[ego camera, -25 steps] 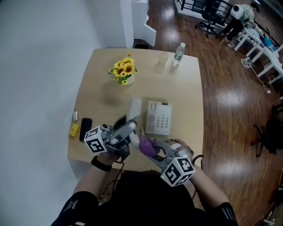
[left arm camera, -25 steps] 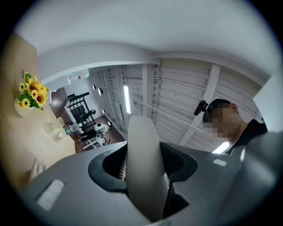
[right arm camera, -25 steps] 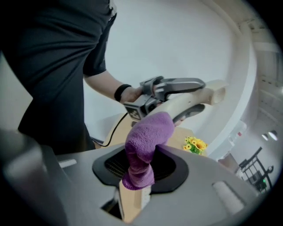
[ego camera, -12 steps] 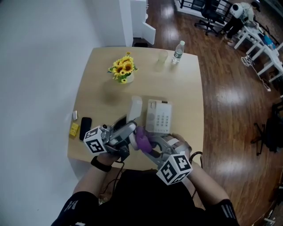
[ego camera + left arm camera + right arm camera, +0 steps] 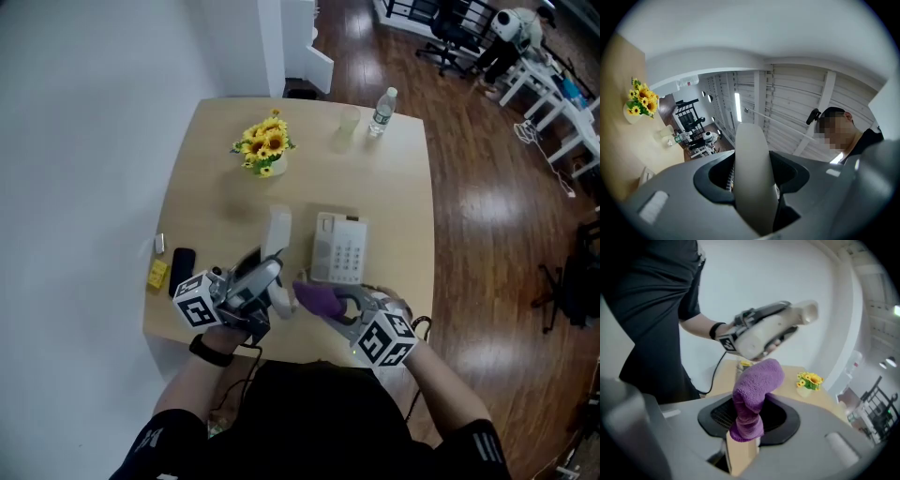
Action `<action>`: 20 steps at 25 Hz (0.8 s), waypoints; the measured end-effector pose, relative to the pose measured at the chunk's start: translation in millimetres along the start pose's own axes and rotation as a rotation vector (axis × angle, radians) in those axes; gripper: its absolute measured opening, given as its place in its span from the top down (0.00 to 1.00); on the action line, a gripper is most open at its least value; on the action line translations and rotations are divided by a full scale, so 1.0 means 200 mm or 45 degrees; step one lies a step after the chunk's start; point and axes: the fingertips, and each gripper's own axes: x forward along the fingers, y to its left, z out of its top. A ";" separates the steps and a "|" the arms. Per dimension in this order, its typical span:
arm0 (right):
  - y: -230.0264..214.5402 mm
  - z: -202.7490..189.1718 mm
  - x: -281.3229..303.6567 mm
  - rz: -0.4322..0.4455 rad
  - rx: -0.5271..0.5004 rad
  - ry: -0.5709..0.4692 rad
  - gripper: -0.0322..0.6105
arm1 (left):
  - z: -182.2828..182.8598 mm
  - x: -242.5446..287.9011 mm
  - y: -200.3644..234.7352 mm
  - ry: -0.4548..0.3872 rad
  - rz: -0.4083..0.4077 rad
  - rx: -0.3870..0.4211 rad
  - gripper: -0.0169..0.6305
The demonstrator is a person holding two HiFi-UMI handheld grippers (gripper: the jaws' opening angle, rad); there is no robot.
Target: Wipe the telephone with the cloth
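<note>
The white telephone base [image 5: 339, 248] lies on the wooden table [image 5: 394, 197], keypad up. Its handset [image 5: 278, 246] is lifted off it, with my left gripper [image 5: 270, 284] shut on the handset's lower part. In the left gripper view the handset [image 5: 752, 178] fills the gap between the jaws. My right gripper [image 5: 325, 306] is shut on a purple cloth [image 5: 314, 298], which bunches out next to the handset's near end. In the right gripper view the cloth [image 5: 754, 390] stands up from the jaws, just below the handset [image 5: 776, 326]. Whether they touch I cannot tell.
A pot of sunflowers [image 5: 264, 150], a clear cup [image 5: 347, 124] and a water bottle [image 5: 381, 111] stand at the table's far side. Small black [image 5: 182, 270], yellow [image 5: 157, 275] and white [image 5: 159, 246] items lie by its left edge. Chairs and white desks stand far right.
My right gripper with the cloth swung in toward the handset's near end, then drew back slightly right. The left gripper and handset shifted a little to the left.
</note>
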 end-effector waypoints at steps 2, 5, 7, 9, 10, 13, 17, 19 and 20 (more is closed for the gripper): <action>-0.15 -0.13 0.07 -0.059 0.094 0.060 0.74 | 0.00 -0.05 0.03 0.005 0.034 -0.016 0.64; -0.36 -0.34 0.19 -0.131 0.184 0.170 0.74 | -0.02 -0.13 0.08 0.013 0.096 -0.034 0.64; -0.51 -0.45 0.27 -0.173 0.221 0.242 0.74 | -0.04 -0.17 0.10 0.012 0.132 -0.045 0.64; -0.65 -0.55 0.35 -0.207 0.231 0.309 0.74 | -0.05 -0.21 0.12 0.014 0.161 -0.060 0.64; -0.72 -0.59 0.39 -0.221 0.226 0.345 0.74 | -0.06 -0.22 0.13 0.015 0.172 -0.067 0.64; -0.89 -0.69 0.50 -0.246 0.192 0.453 0.74 | -0.09 -0.26 0.14 0.024 0.203 -0.071 0.64; -1.03 -0.79 0.68 -0.240 0.159 0.560 0.74 | -0.09 -0.33 0.15 0.027 0.239 -0.078 0.64; -1.05 -0.83 0.79 -0.217 0.163 0.597 0.74 | -0.10 -0.38 0.18 0.035 0.263 -0.077 0.64; -1.05 -0.85 0.83 -0.206 0.158 0.609 0.74 | -0.10 -0.40 0.19 0.037 0.276 -0.075 0.64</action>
